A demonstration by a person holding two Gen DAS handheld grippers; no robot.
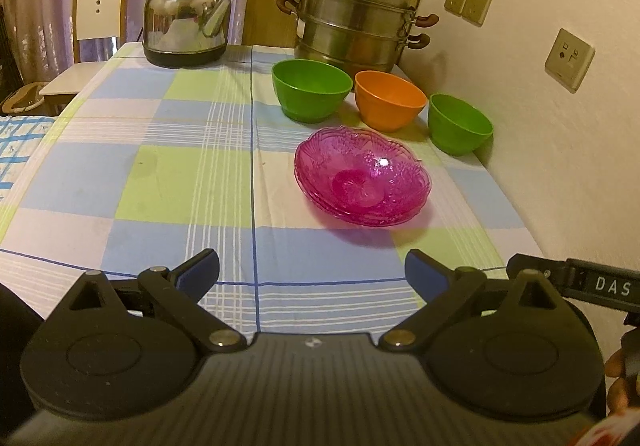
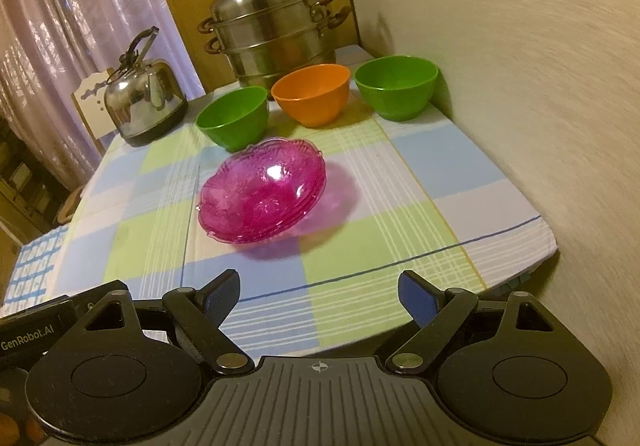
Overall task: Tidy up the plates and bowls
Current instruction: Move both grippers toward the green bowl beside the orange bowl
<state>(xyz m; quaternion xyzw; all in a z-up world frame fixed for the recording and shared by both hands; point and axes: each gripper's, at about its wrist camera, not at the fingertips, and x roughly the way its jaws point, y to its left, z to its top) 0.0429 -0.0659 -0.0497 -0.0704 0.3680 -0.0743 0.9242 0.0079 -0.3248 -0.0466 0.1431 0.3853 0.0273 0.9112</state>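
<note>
Both grippers hanging back at the near edge of the desk (image 1: 168, 174), angled down, nothing held. Left gripper (image 1: 312, 270) with fingers (image 1: 200, 268) spread wide and empty; right gripper (image 2: 318, 292) likewise wide open, only checked cloth showing between its fingers (image 2: 416, 292).

Pink plates (image 2: 262, 192) nested in a stack near the middle of the desk, closest to hand. Behind them, a row of three bowls, apart from one another: large green bowl (image 1: 310, 90) to the left, orange bowl (image 1: 388, 100) in the middle, small green bowl (image 1: 459, 124) nearest the wall (image 1: 540, 174). Steamer (image 1: 354, 12) and kettle (image 1: 186, 16) at the far end, out of the way.

Plates apparently done; bowls likely next, to be nested.

To do it well:
- Pick one bowl by the rim, one finger inside and one outside, at the side nearest the gripper.
- Take a smaller bowl into a larger one, not the reverse; orange into large green looks a plausible fit, though relative sizes are hard to judge through the fisheye.
- Use the right gripper for the small green bowl, given the wall close beside it; approach from the open side.
- Pass over or around the pink plates without brushing them; glass-like and likely to slide on the cloth.
- Squeeze gently; thin plastic rims may flex and slip.
- Lower straight down into the receiving bowl, release only once seated.
- Steady the receiving bowl with the other gripper if it skids.
</note>
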